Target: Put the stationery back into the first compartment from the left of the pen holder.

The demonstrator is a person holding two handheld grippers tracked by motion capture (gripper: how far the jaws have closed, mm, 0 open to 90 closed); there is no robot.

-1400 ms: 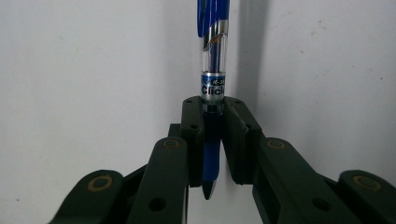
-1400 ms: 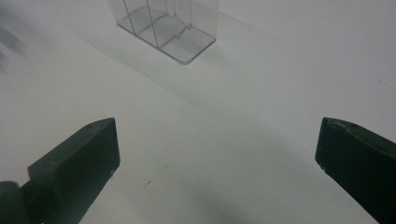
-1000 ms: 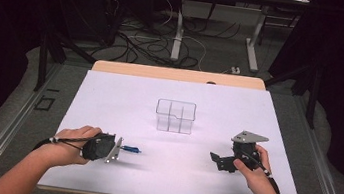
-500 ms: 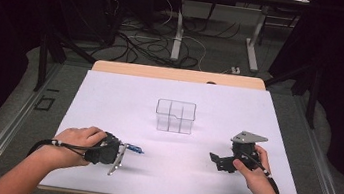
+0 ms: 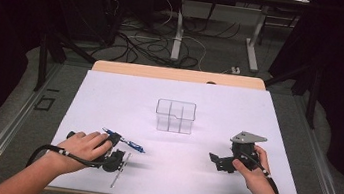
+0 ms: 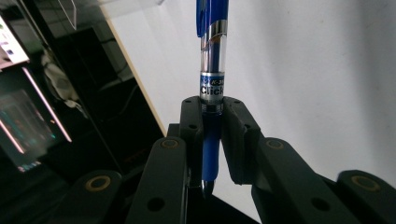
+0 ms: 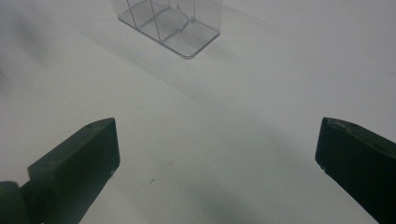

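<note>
Blue pen (image 6: pixel 211 84) is clamped between the two black jaws of the left gripper (image 6: pixel 212 116), gripped on its dark rubber sleeve close to the writing tip, so that most of the barrel and the clip stick out well beyond the pads. In the high view the pen (image 5: pixel 126 142) is seen low over the white table cover (image 5: pixel 259 108), at the near left, with the person's left hand (image 5: pixel 83 147) on the gripper body. The clear divided box (image 5: pixel 175 116) stands well apart, toward the middle of the table. The right gripper (image 7: pixel 217 149) is held with its jaws spread wide and nothing between them, near the right edge. A slip is judged the main risk: with so short a hold at one end, the long free part could be levered sideways if it is knocked against the box wall or a divider, and the pen could be twisted out of the pads. The light box could also be pushed or tipped by such a knock, since it is not steadied by the right gripper.
</note>
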